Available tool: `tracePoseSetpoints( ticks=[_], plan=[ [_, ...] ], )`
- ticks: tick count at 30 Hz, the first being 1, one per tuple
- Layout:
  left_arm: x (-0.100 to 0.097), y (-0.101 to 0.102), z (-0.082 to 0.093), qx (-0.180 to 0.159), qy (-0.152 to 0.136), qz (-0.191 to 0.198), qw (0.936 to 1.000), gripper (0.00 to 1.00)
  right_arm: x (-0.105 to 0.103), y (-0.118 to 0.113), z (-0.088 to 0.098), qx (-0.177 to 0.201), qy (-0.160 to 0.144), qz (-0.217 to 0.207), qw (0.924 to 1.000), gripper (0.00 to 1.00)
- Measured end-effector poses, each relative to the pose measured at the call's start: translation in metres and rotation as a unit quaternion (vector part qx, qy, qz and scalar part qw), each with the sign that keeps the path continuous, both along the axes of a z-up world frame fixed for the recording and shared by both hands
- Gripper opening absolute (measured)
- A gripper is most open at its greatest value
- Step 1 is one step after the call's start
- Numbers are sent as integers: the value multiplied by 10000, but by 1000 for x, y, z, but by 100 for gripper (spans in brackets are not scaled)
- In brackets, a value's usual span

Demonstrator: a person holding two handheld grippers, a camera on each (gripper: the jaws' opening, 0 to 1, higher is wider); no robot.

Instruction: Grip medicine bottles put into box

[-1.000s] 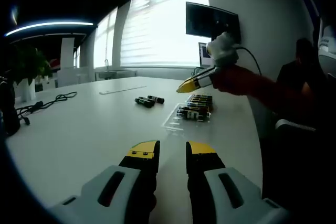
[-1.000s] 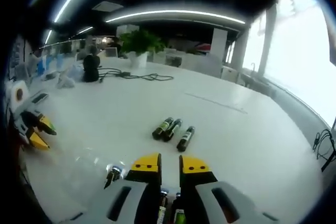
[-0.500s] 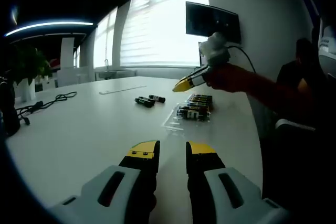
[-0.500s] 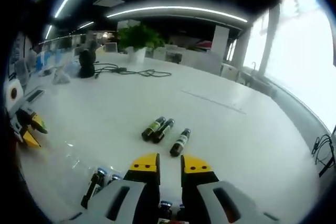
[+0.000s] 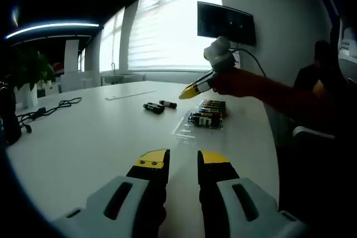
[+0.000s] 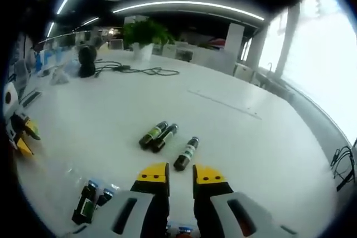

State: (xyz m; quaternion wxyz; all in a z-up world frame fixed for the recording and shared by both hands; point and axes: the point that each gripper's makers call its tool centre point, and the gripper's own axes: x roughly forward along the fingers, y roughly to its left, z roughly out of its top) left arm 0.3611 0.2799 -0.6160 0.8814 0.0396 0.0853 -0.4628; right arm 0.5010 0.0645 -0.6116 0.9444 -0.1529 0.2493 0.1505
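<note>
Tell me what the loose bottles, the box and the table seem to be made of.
Bottles: dark, glossy, likely tinted glass or plastic, with paper-like green labels and metallic-looking caps. Box: clear thin plastic, judging by the table showing through and glints along its edges. Table: smooth white surface with a soft sheen, possibly laminate; the core cannot be told.

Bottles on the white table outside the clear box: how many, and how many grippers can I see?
Loose bottles lying on the table: 3, a touching pair and a single.
Grippers: 2, left gripper and right gripper.
Total: 5.
</note>
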Motion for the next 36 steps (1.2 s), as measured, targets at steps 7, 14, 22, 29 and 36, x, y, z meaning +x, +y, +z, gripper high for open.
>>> tracePoseSetpoints(
  ticks=[7,14,22,29,36],
  plan=[
    [0,0,0,-5,3,1,10000,14,8,0,-3,-12,57,-10,10000,12],
    [0,0,0,2,1,-1,10000,14,17,1,-4,-13,92,-36,10000,13],
    [0,0,0,-7,6,-1,10000,14,27,-1,-9,-44,169,-71,9998,13],
    [0,0,0,-12,5,-4,10000,14,35,0,-16,-62,260,-81,9996,13],
    [0,0,1,-17,9,-5,10000,14,43,2,-21,-30,333,-120,9994,13]
  ],
)
